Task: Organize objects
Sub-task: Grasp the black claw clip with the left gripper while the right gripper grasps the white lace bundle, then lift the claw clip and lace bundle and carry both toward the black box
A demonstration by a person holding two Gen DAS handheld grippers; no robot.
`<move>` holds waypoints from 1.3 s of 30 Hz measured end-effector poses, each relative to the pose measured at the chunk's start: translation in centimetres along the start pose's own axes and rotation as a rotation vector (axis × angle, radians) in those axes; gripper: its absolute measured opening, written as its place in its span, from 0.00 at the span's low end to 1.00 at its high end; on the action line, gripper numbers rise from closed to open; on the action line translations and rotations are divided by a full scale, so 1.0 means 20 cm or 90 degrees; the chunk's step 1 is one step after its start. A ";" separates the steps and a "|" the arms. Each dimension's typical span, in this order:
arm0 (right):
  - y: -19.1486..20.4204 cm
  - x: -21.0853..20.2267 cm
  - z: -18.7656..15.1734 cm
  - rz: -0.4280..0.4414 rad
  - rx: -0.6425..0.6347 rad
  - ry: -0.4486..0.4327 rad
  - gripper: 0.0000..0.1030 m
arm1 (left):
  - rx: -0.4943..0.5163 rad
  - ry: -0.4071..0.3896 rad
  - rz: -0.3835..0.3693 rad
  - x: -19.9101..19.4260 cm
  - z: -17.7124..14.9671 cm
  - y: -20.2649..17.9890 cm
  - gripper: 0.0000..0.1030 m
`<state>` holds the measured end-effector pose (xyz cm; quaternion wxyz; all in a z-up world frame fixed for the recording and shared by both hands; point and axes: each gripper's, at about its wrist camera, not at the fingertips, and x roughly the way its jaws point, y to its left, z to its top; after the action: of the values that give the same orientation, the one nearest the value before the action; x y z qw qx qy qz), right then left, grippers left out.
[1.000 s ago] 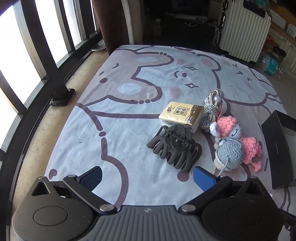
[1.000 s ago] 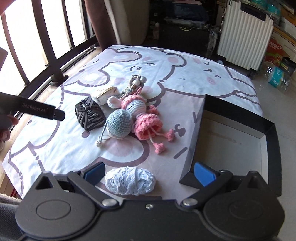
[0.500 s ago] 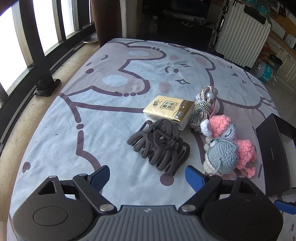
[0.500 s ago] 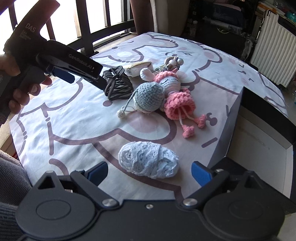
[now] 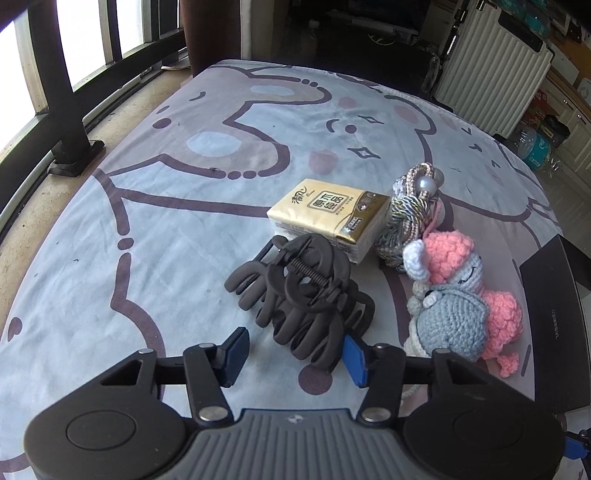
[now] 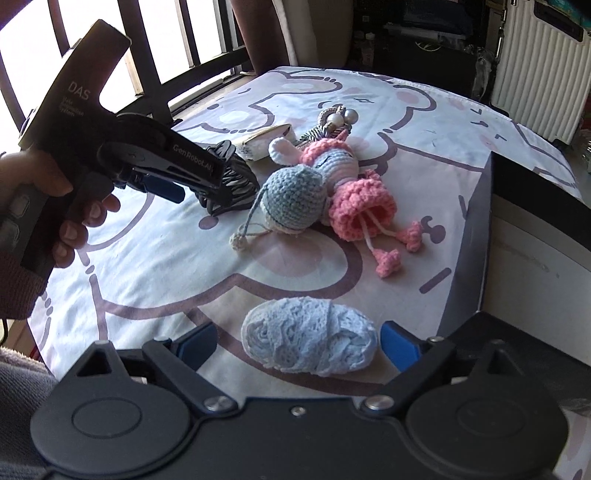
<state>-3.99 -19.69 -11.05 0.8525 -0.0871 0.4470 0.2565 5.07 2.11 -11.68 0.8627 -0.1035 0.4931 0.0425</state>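
Domestic interior, a lived-in room of a home, shown by a cartoon-bear printed sheet (image 5: 207,236) that covered the work surface, a ribbed white suitcase (image 5: 491,70) that stood behind it, dark window bars (image 5: 55,85), a hanging curtain (image 6: 266,33), cupboards and packaged household goods at right.

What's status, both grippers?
Left gripper closing around hair claw, not yet clamped. Right gripper open, straddling lace bundle. Box open at right; doll lies clear of both.
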 end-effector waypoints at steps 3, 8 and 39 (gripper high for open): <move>0.00 0.01 0.00 -0.002 0.007 0.001 0.89 | -0.012 0.009 -0.018 0.01 -0.01 0.01 0.39; -0.02 0.02 0.00 -0.011 0.016 0.015 0.81 | 0.015 0.011 -0.007 -0.01 -0.01 0.01 0.38; 0.03 -0.10 -0.05 0.092 -0.001 0.146 0.73 | 0.153 0.048 0.021 -0.19 -0.08 0.25 0.16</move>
<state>-5.98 -20.28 -9.91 0.7751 -0.0845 0.5465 0.3057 0.91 6.78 -9.79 0.8488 0.0072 0.5286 -0.0069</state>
